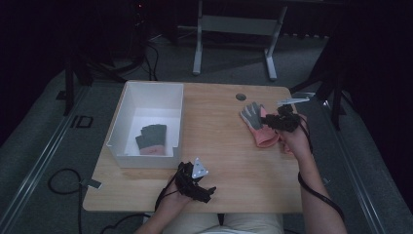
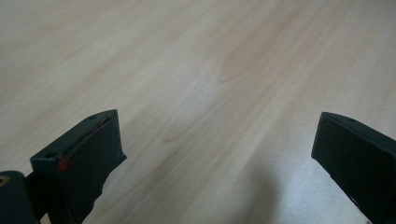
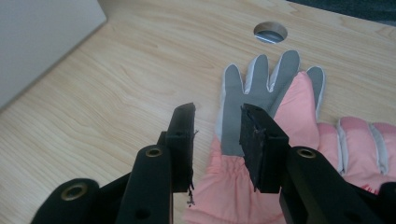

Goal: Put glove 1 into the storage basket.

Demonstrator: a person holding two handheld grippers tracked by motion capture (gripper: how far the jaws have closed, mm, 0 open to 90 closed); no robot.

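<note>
A pink ski glove with a grey palm point(image 3: 261, 135) is lying palm-up on the wooden table point(image 1: 229, 146), its fingers pointing away from the person. The right gripper point(image 1: 278, 120) is hovering directly over the glove's cuff end; in the right gripper view its jaws are standing a narrow gap apart, with the grey palm and gathered pink wrist showing between and just beyond them. The jaws are not closing on the fabric, and whether the tips are touching it cannot be told. A second pink glove point(image 3: 359, 144), back-side up, is lying just to the right of that gripper's right jaw, partly under the first one. Beyond the glove's fingertips a round cable hole point(image 3: 270, 32) is sitting in the tabletop.

Well off to the left of the right gripper, a white open-top box point(image 1: 127, 107) is resting on the table, its wall showing at the upper left of the right gripper view. Inside it another glove with a grey palm point(image 1: 151, 138) is lying on the floor of the box, toward the near wall.

The left gripper point(image 1: 207, 191) is resting near the table's near edge, just in front of the box's near right corner. Its jaws are spread wide, with bare wood between them.
</note>
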